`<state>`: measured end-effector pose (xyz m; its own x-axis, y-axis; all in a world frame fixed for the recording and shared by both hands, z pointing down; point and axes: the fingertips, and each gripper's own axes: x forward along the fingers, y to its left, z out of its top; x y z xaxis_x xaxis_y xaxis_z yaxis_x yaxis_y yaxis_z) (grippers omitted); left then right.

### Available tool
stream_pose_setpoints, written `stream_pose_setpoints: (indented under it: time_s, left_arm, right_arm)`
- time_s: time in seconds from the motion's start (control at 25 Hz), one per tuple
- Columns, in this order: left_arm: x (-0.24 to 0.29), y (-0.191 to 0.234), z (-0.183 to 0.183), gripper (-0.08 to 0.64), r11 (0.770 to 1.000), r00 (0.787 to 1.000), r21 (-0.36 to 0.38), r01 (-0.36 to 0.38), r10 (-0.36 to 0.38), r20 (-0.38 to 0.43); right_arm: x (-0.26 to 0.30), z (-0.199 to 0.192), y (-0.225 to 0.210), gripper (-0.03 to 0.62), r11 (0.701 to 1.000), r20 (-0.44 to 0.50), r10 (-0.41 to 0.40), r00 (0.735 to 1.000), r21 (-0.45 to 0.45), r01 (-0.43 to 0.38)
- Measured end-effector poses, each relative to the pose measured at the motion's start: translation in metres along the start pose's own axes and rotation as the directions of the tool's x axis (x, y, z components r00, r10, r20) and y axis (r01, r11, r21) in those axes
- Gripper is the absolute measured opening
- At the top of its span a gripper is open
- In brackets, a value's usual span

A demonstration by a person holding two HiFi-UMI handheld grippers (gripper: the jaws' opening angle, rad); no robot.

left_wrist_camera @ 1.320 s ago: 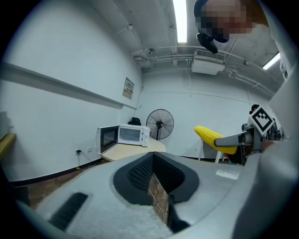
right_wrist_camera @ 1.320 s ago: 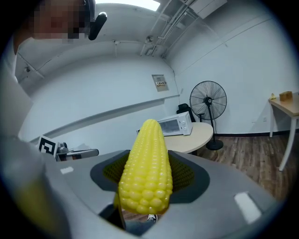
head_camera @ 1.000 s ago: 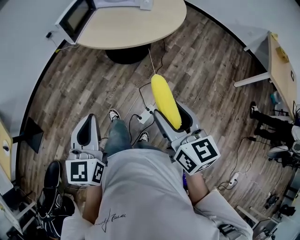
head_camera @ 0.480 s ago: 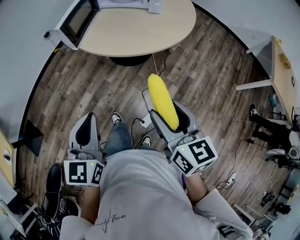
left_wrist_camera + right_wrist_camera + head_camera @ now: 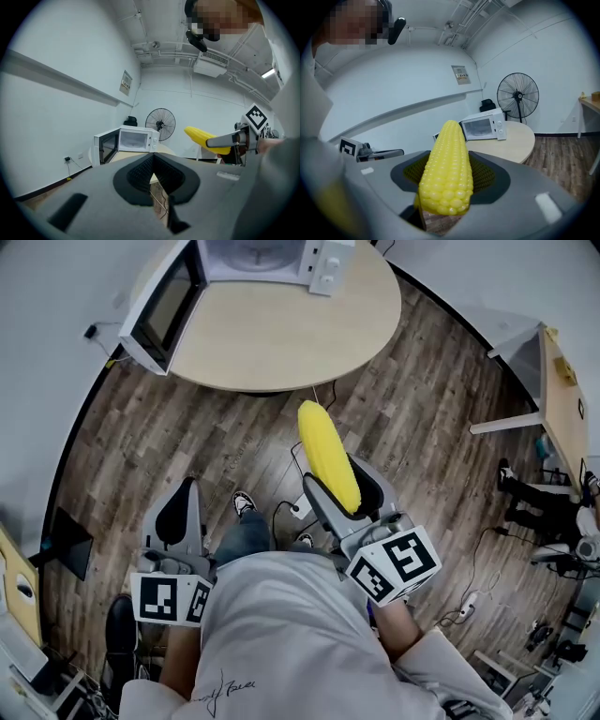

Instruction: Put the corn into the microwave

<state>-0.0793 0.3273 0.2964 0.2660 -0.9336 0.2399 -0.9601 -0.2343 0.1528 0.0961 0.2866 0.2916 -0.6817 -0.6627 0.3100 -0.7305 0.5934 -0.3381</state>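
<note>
Count: 1 corn (image 5: pixel 328 457), 1 microwave (image 5: pixel 281 257), 1 round counter (image 5: pixel 281 334), 2 tools, 2 marker cubes, 1 standing fan (image 5: pixel 160 123). Right tool (image 5: pixel 339 482) clamped on the corn, jaws spread fairly wide around it, pads pressing both sides. Corn lying lengthwise along the jaws, tip poking well past them toward the counter, butt end nearest the camera in the right gripper view. Corn up in the air over the wood floor (image 5: pixel 141 446), short of the counter edge, well apart from the microwave. Left tool (image 5: pixel 178 510) closed tip to tip, nothing between the pads, only a thin slit behind the tips in the left gripper view. Microwave sitting at the far side of the counter, door (image 5: pixel 161 307) swung open to the left, cavity facing this way. Both tools held out in front of the grey shirt (image 5: pixel 281 634), side by side, pointing forward at the counter and tipped slightly down. Right one reaching further ahead than the left and angled a bit inward. Cubes at the rear of each tool: left cube (image 5: pixel 171 598), right cube (image 5: pixel 394 565). Second desk (image 5: pixel 562 381) at the right edge, well apart.
</note>
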Motion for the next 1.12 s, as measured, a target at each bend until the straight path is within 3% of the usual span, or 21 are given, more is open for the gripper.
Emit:
stream_pose_setpoints:
  time_s: [0.44, 0.8, 1.12]
  left_arm:
    - [0.012, 0.080, 0.035, -0.009, 0.999, 0.997, 0.010, 0.031, -0.031, 0.070]
    - [0.009, 0.097, 0.053, -0.008, 0.998, 0.992, 0.020, 0.054, -0.056, 0.116]
    - [0.022, 0.107, 0.056, -0.009, 0.998, 0.993, 0.018, 0.057, -0.059, 0.106]
  right_arm:
    - [0.062, 0.033, 0.036, 0.264, 0.998, 0.064, -0.039, 0.997, -0.037, 0.041]
    - [0.086, 0.040, 0.059, 0.264, 1.000, 0.067, -0.003, 0.998, -0.014, 0.004]
    - [0.111, 0.054, 0.057, 0.264, 1.000, 0.084, 0.013, 0.996, -0.015, -0.011]
